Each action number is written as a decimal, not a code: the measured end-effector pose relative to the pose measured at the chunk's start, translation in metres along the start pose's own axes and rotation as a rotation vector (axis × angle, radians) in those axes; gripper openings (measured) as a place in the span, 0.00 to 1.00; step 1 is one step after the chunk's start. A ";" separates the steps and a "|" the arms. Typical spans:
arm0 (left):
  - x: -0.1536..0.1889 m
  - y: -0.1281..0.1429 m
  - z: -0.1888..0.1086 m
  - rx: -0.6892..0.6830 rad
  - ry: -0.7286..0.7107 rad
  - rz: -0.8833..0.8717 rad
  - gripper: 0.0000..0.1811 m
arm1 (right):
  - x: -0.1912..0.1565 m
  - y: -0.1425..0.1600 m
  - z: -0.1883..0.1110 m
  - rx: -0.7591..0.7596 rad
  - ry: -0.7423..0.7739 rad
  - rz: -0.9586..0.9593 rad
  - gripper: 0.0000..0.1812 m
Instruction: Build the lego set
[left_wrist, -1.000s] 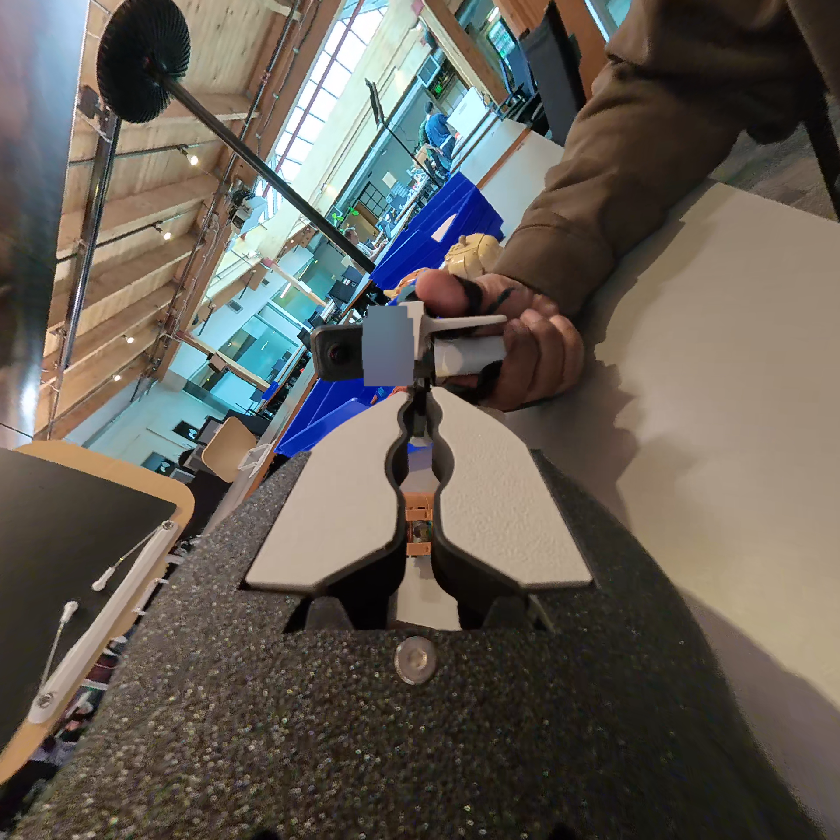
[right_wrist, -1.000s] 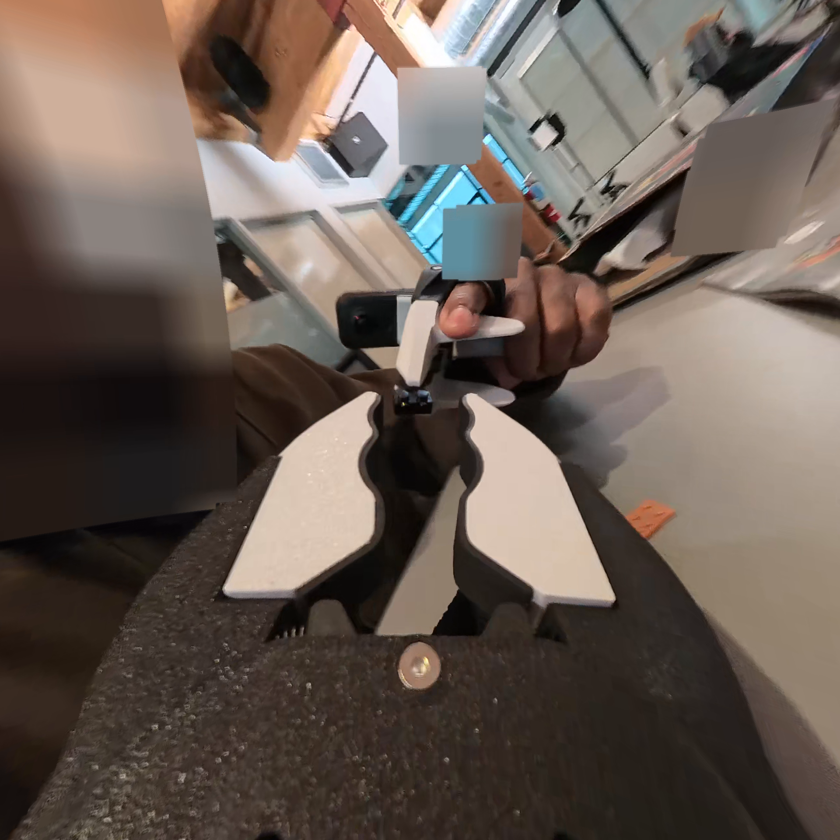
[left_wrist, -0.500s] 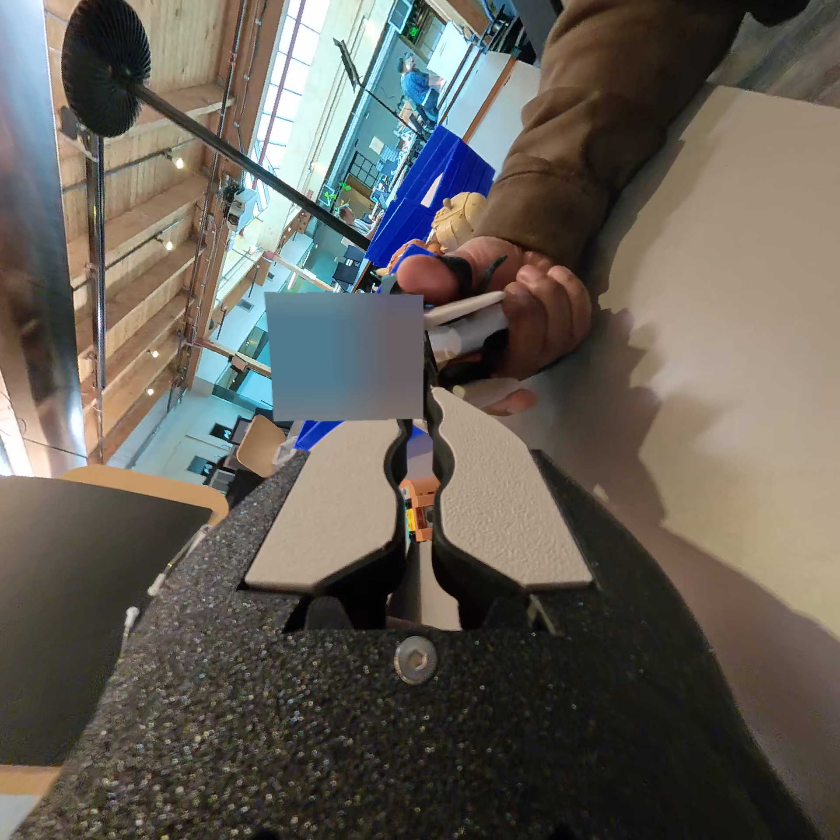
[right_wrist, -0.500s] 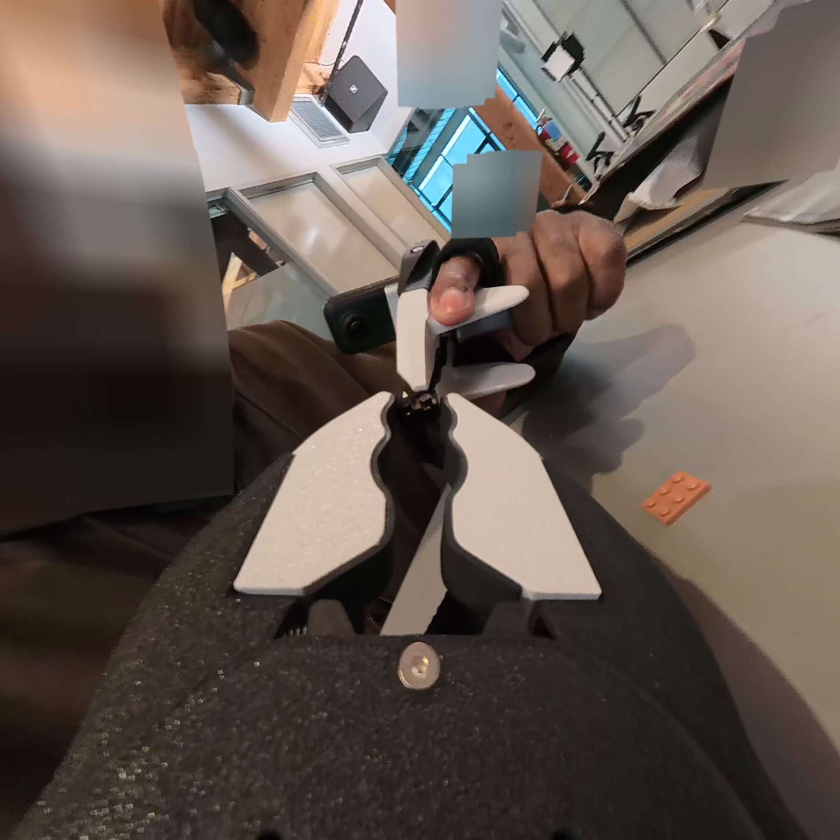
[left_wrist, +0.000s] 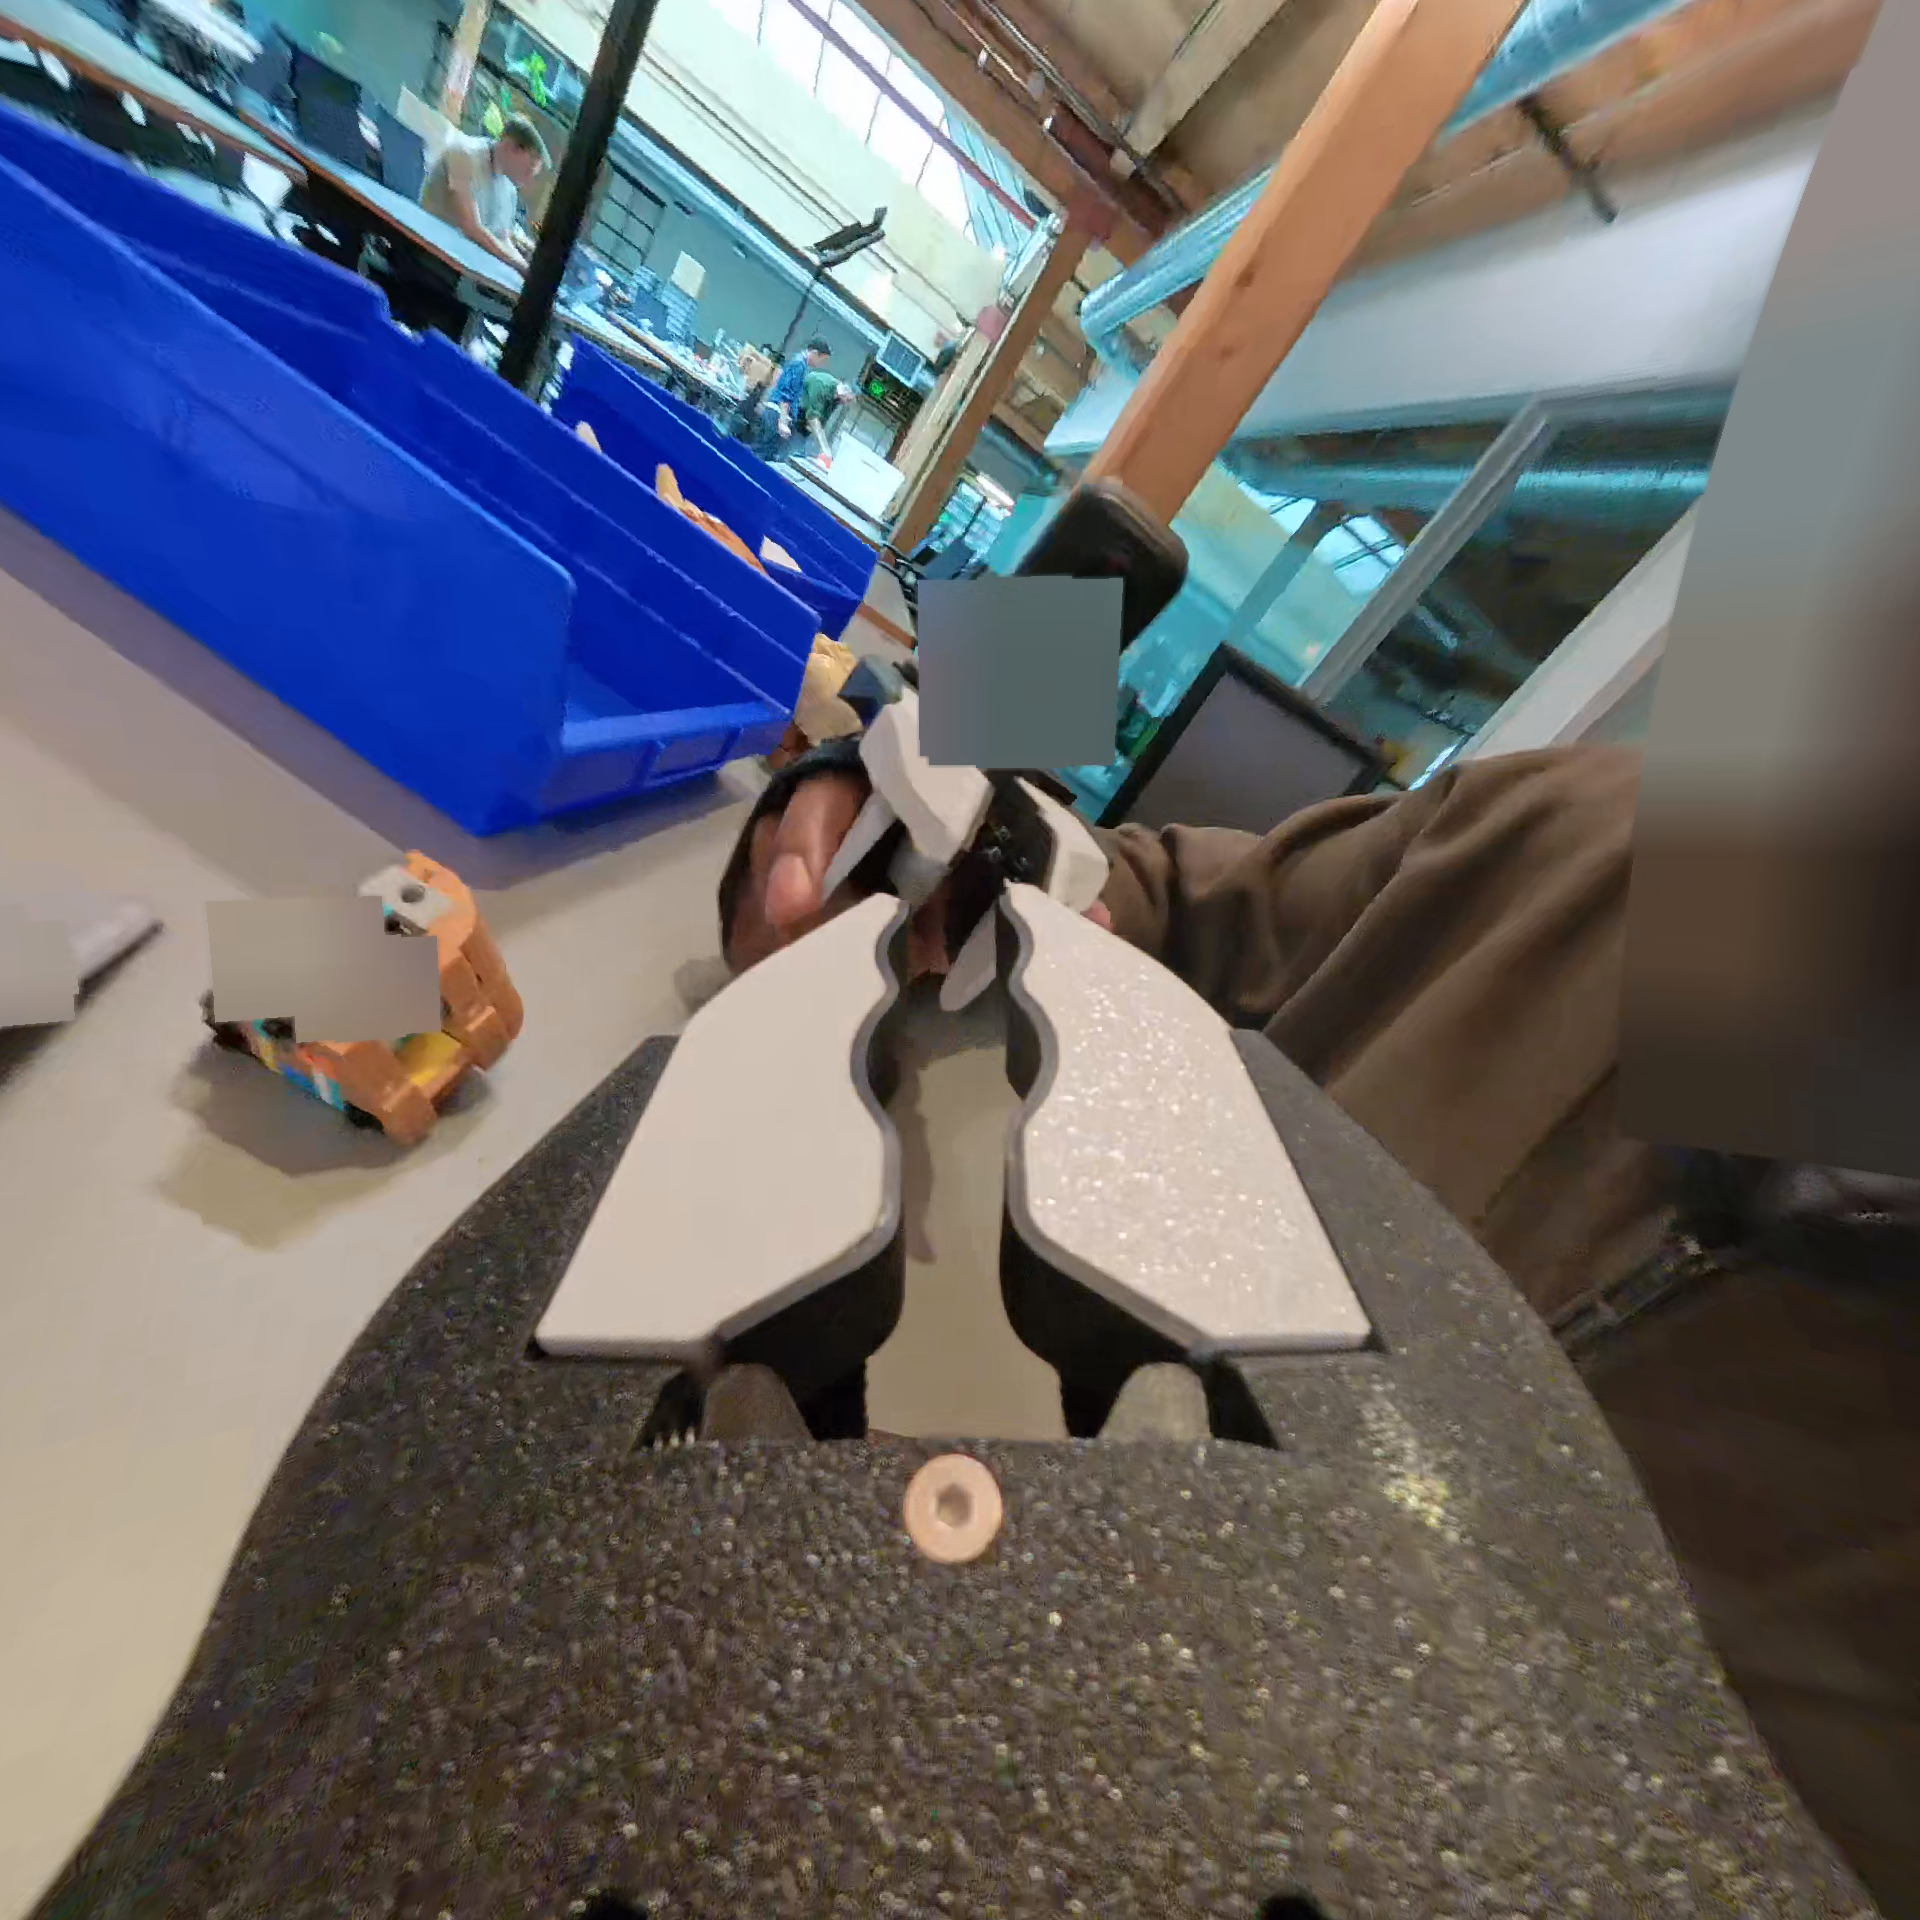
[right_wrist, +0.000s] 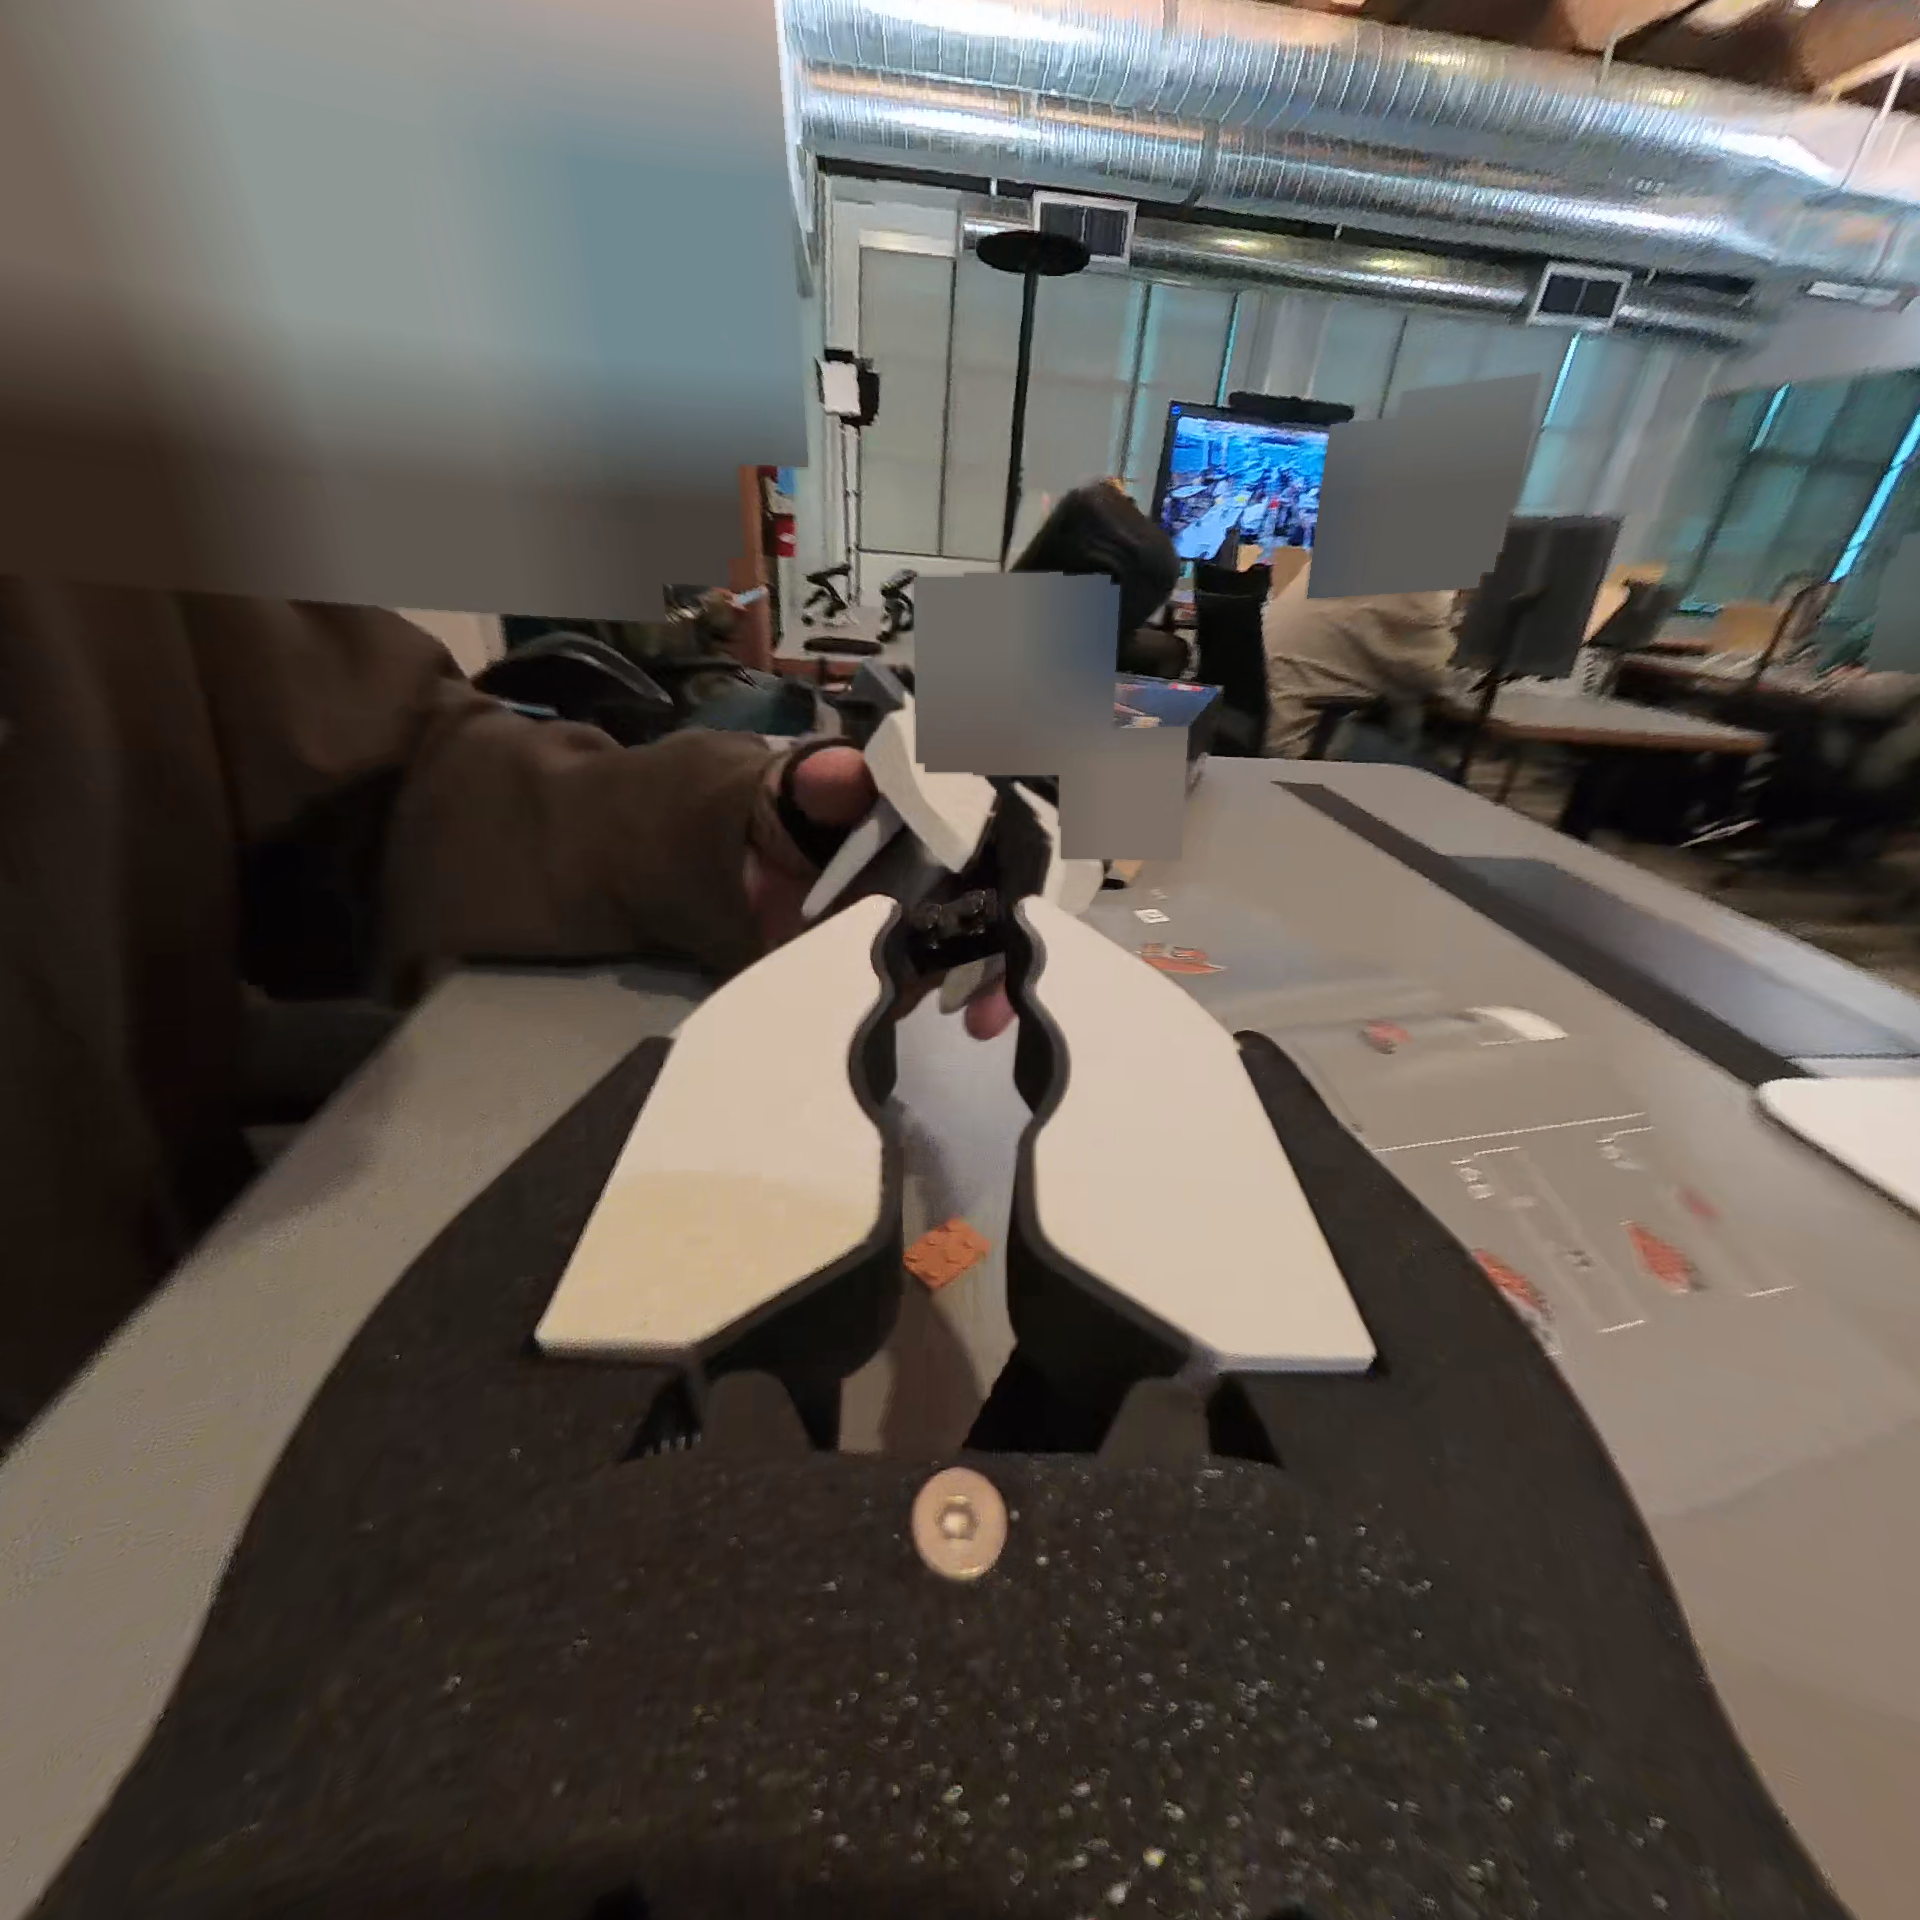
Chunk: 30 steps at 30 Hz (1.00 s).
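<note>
Orange brick-built lego model (left_wrist: 468, 997), half a second back between the left gripper (left_wrist: 951, 914) fingers, now lying on the grey table (left_wrist: 156, 1299) near blue plastic bins (left_wrist: 312, 582). Left jaws part-open, empty. Right gripper (right_wrist: 956, 914) jaws wider than before, part-open; small black studded lego piece (right_wrist: 951, 927) at the tips, clamped or not cannot tell. Flat orange lego plate (right_wrist: 945, 1252) on table below, printed instruction sheets (right_wrist: 1558, 1195) beside.

We cannot tell the shape of the small black piece (right_wrist: 951, 928) between the right gripper's (right_wrist: 954, 920) jaws, the orange lego model (left_wrist: 416, 1029) half under a mosaic patch, the blue bins (left_wrist: 343, 582) cut off left
</note>
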<state>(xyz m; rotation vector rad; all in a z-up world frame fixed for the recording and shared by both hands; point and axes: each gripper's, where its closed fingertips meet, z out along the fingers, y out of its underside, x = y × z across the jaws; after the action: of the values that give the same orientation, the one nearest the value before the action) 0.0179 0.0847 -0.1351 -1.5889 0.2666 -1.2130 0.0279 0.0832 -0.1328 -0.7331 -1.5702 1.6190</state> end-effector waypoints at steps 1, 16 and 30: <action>0.001 0.003 0.002 -0.010 0.022 -0.039 0.08 | -0.001 0.002 0.001 -0.015 0.012 -0.044 0.10; -0.007 0.025 0.008 -0.168 -0.081 0.109 0.03 | -0.004 0.024 0.008 -0.161 0.042 -0.156 0.14; -0.026 0.065 -0.012 -0.665 -0.358 0.729 0.03 | -0.015 0.062 0.007 -0.449 -0.064 -0.120 0.09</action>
<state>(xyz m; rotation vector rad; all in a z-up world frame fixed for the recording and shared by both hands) 0.0222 0.0694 -0.2037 -1.9667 0.9881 -0.2610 0.0227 0.0686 -0.1950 -0.8031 -2.0148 1.2237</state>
